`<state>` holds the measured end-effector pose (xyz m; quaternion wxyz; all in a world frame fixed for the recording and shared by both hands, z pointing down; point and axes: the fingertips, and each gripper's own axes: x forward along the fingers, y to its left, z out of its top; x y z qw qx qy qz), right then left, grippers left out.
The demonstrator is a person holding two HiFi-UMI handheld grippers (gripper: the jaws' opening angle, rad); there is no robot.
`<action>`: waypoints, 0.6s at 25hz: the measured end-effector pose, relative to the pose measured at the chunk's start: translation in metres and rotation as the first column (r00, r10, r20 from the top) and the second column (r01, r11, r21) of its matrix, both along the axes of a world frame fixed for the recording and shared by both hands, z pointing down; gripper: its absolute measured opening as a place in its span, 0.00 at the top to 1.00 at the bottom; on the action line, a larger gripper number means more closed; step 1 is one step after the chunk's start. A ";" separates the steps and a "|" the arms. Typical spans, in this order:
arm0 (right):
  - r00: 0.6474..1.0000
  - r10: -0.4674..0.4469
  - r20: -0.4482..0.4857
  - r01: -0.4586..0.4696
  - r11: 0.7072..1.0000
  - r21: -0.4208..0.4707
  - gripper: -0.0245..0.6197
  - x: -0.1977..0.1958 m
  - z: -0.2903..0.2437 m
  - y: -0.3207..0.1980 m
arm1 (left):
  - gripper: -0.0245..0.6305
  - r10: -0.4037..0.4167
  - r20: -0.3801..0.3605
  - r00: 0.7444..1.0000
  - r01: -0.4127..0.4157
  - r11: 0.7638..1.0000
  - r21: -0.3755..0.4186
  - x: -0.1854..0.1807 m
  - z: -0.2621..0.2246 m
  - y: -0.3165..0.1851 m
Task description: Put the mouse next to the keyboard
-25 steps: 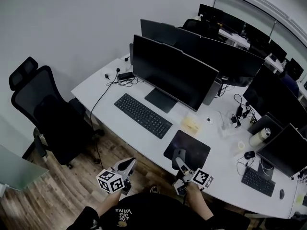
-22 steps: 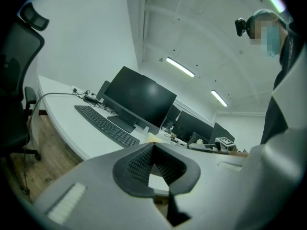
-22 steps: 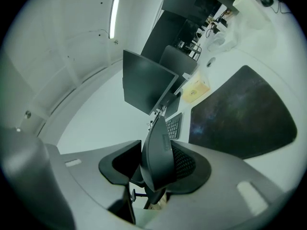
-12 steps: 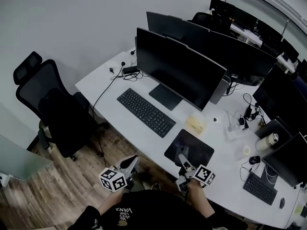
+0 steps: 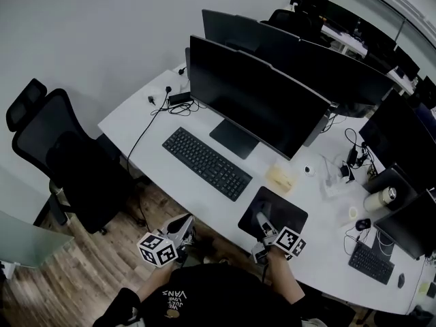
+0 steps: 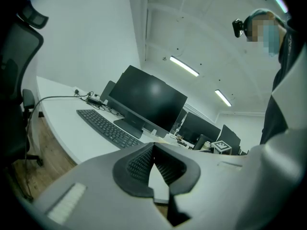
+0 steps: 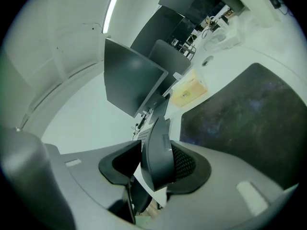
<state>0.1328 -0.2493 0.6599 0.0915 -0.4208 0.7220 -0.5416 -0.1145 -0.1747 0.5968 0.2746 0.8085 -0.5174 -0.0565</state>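
A black keyboard lies on the white desk in front of a large monitor. My right gripper hovers over the near edge of a dark mouse pad. In the right gripper view it is shut on a dark mouse that stands on edge between the pads. My left gripper hangs below the desk's front edge, over the wooden floor. In the left gripper view its jaws meet at the tips with nothing in them, and the keyboard lies ahead to the left.
A black office chair stands left of the desk. A yellow box lies beyond the mouse pad. Cables and a power strip sit at the far left corner. To the right are more monitors, a metal tumbler, another mouse and a second keyboard.
The head view has shifted a little, so the desk sits differently in the frame. Both grippers stay where they were, the right one still shut on the mouse over the pad's near edge.
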 end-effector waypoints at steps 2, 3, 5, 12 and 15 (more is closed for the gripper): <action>0.999 0.023 -0.026 -0.023 1.000 -0.012 0.68 -0.003 0.007 -0.008 | 0.96 0.016 0.003 1.000 -0.016 1.000 0.000 -0.012 -0.002 -0.015; 0.999 0.038 -0.037 -0.038 0.999 -0.018 0.68 -0.003 0.010 -0.012 | 0.96 0.023 0.004 1.000 -0.023 1.000 -0.001 -0.018 -0.002 -0.022; 0.996 0.067 -0.061 -0.069 0.997 -0.032 0.68 -0.004 0.016 -0.020 | 0.96 0.035 0.003 0.999 -0.035 0.999 0.002 -0.029 -0.004 -0.037; 0.981 0.149 -0.126 -0.156 0.987 -0.049 0.68 -0.011 0.029 -0.048 | 0.96 0.080 -0.004 0.997 -0.080 0.997 0.014 -0.066 -0.005 -0.078; 0.973 0.179 -0.148 -0.189 0.980 -0.057 0.68 -0.010 0.036 -0.057 | 0.96 0.101 -0.007 0.995 -0.101 0.995 0.014 -0.076 -0.003 -0.090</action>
